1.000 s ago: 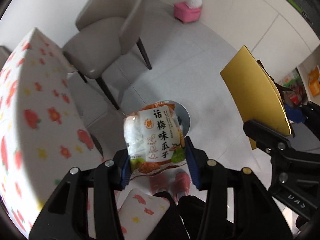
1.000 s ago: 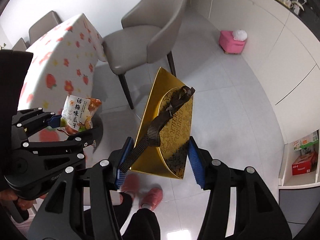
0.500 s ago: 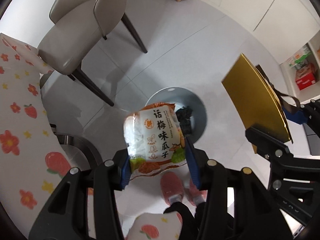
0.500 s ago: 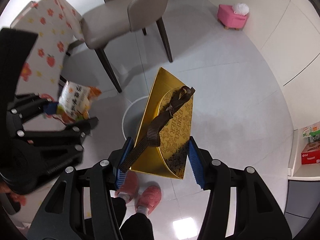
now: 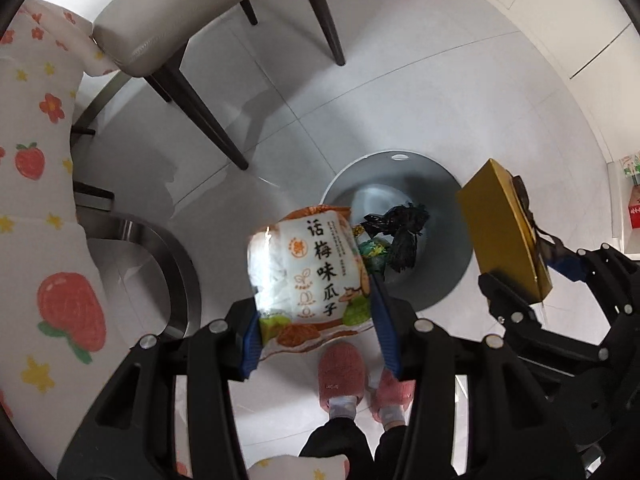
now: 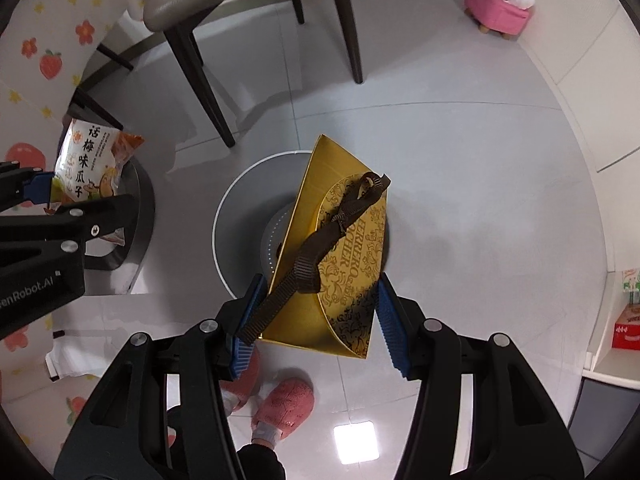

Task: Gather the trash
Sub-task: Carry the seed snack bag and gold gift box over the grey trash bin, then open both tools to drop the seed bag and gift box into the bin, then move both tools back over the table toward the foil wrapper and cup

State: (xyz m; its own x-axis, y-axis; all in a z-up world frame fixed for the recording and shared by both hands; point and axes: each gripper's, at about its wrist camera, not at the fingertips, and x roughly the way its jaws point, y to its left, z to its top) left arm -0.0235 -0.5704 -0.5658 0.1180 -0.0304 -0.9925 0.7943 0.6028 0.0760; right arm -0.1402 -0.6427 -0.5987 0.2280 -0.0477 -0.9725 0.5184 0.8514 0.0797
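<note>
My left gripper is shut on a white and orange snack bag with Chinese print, held above the near-left rim of a round grey trash bin. Inside the bin lie a crumpled black bag and a green wrapper. My right gripper is shut on a gold chocolate box with a brown ribbon, right over the bin. The box shows at the right of the left wrist view, the snack bag at the left of the right wrist view.
A beige chair with dark legs stands beyond the bin. A strawberry-print tablecloth hangs at the left beside a chrome table base. The person's pink slippers stand near the bin. A pink stool sits far right.
Both grippers have come down toward the floor with their loads. The bin has grown larger and now lies directly under the box and beside the snack bag.
</note>
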